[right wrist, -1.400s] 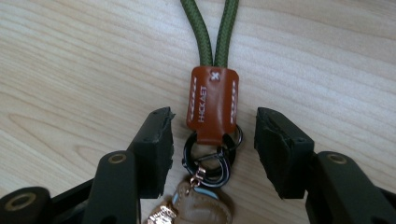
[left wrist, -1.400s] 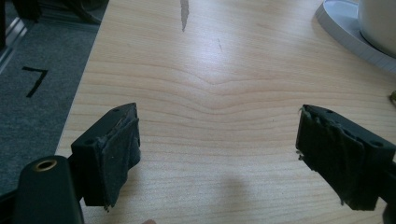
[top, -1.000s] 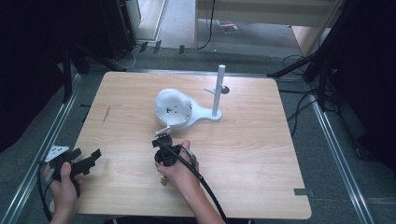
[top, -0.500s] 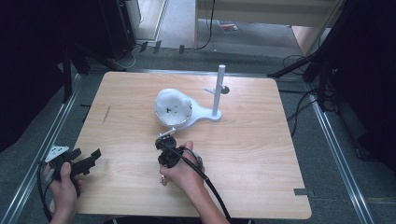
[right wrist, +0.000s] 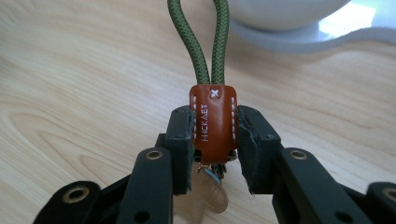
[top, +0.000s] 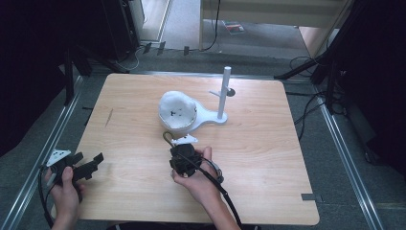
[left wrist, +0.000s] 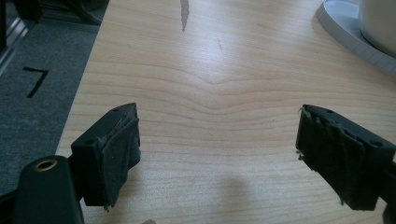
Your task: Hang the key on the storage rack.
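A keychain with a brown leather tab (right wrist: 213, 120) and a green cord loop (right wrist: 208, 39) is clamped between the jaws of my right gripper (right wrist: 214, 128), which is shut on the tab; a metal ring hangs under it. From above, the right gripper (top: 181, 154) sits mid-table just in front of a white bowl (top: 177, 111), the cord loop (top: 167, 138) pointing toward it. The bowl rests on a white stand base (top: 210, 116) with an upright post (top: 223, 91). My left gripper (top: 88, 166) hovers over the table's front left edge, jaws wide open and empty (left wrist: 219, 149).
The wooden table (top: 268, 143) has metal rails along both sides. Cables and dark equipment legs lie on the floor behind and to the right. A dark scratch (left wrist: 184, 16) marks the wood ahead of the left gripper.
The right gripper with the keychain has drifted slightly toward the person and to the right. The left gripper has stayed nearly still.
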`<state>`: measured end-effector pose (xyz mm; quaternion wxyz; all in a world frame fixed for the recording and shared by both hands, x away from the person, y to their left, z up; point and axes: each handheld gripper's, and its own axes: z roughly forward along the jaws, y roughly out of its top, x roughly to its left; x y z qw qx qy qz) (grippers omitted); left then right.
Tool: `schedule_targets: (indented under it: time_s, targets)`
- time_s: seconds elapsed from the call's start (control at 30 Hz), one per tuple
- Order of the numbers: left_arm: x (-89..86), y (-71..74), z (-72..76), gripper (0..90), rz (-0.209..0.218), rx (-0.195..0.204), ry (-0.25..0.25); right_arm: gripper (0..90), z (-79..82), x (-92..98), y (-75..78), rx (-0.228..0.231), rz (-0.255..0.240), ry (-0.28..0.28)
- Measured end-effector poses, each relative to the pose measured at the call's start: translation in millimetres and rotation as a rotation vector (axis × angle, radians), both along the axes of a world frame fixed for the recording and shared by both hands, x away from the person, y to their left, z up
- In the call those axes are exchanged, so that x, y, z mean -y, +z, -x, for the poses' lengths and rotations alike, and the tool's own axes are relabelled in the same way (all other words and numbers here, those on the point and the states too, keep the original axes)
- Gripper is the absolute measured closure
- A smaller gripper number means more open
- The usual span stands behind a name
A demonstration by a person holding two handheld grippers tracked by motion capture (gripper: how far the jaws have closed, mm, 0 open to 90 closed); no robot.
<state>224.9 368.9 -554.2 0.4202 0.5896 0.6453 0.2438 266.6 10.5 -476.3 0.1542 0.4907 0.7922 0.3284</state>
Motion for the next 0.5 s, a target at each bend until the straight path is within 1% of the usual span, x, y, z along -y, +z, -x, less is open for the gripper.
schedule_targets:
  time_s: [0.03,0.07,0.17,0.2,0.3,0.33,0.37,0.5]
  targets:
    - [0.1,0.0,0.0,14.6,0.000,0.001,0.000,68.6,0.0,0.0,0.0,0.000,0.000,0.000]
    - [0.0,0.0,0.1,14.6,-0.003,0.001,-0.001,68.6,3.6,6.7,5.9,0.036,-0.013,-0.007]
    - [0.0,0.2,0.5,14.6,-0.003,0.002,0.000,68.6,7.5,14.6,12.6,0.066,-0.034,-0.021]
    - [0.0,0.2,0.5,14.6,-0.002,0.002,0.000,68.6,8.6,17.7,14.8,0.083,-0.038,-0.026]
    - [0.1,0.2,0.5,14.6,-0.004,0.003,0.000,68.6,10.9,26.7,21.7,0.106,-0.055,-0.039]
    - [0.1,0.2,0.5,14.6,-0.004,0.003,0.000,68.6,10.9,26.7,21.7,0.106,-0.055,-0.039]
    - [0.0,0.2,0.6,14.6,-0.004,0.003,0.000,68.6,12.0,33.0,26.2,0.125,-0.066,-0.055]
    - [-0.3,0.1,0.8,14.6,-0.001,0.006,0.001,68.6,11.3,46.8,32.8,0.152,-0.090,-0.086]
